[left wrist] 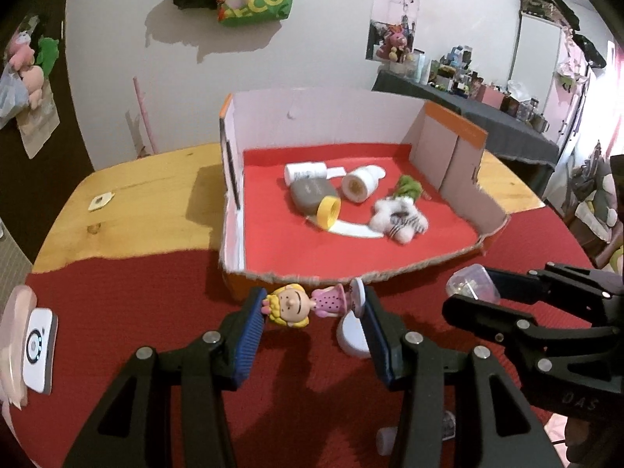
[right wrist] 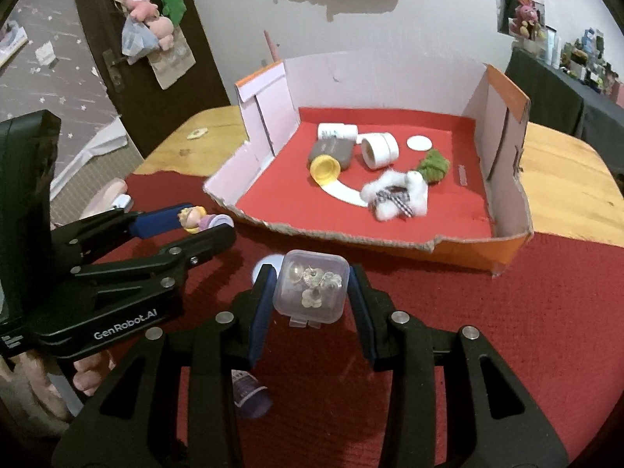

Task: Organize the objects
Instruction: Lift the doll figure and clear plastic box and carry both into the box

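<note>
**Holding one item in each gripper, short of the box**

Looking through the left wrist view first: my left gripper (left wrist: 312, 308) is clamped on a small doll figurine (left wrist: 300, 304), blonde head against the left pad, pink dotted dress and round base against the right. It lies sideways between the pads, above the red cloth (left wrist: 156, 312). A white cap (left wrist: 351, 337) sits on the cloth just below the right pad. The cardboard box (left wrist: 234, 179) stands just beyond, red-lined, holding a grey case (left wrist: 310, 193), a yellow lid (left wrist: 328, 212), a white bottle (left wrist: 306, 171), a white jar (left wrist: 360, 183), a fluffy white toy (left wrist: 397, 218) and a green plush (left wrist: 409, 187). My right gripper (left wrist: 474, 292) shows at the right edge.

Right wrist view: the right gripper (right wrist: 310, 288) is closed on a clear plastic box (right wrist: 310, 286), both blue pads pressing its sides; pins of some kind show inside. It hangs above the cloth, near the box's torn front wall (right wrist: 331, 234). The left gripper (right wrist: 206, 220) is at left, doll between its pads. A small dark item (right wrist: 249, 392) lies on the cloth below.
</note>
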A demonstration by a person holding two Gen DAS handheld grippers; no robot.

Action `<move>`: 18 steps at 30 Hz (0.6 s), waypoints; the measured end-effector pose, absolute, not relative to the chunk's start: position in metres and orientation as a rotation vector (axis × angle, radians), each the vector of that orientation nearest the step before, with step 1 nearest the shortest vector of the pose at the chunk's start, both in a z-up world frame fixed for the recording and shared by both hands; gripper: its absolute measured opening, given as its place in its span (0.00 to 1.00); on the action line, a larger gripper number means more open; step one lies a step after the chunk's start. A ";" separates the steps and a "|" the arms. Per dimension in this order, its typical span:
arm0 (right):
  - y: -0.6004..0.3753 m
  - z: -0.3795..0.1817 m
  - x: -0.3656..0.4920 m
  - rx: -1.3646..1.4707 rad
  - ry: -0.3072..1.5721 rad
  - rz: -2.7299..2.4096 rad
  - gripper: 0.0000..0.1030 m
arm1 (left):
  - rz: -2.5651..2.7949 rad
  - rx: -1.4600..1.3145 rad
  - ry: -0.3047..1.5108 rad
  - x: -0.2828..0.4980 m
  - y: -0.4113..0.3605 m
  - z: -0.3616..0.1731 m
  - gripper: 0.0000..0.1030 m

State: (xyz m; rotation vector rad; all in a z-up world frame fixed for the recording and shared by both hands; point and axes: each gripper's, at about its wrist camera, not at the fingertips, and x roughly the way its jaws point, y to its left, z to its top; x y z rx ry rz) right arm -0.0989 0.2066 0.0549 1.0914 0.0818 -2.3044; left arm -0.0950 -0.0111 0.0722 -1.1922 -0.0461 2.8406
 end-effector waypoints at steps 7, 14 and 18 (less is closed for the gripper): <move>0.204 0.069 -0.107 1.069 0.114 -2.293 0.35 | 2.844 -1.165 0.008 -0.110 -0.005 0.083 0.49; 0.206 0.073 -0.135 1.124 0.132 -2.247 0.35 | 2.795 -1.198 0.020 -0.137 -0.006 0.090 0.49; 0.210 0.067 -0.155 1.192 0.144 -2.229 0.35 | 2.764 -1.230 0.025 -0.149 -0.006 0.090 0.49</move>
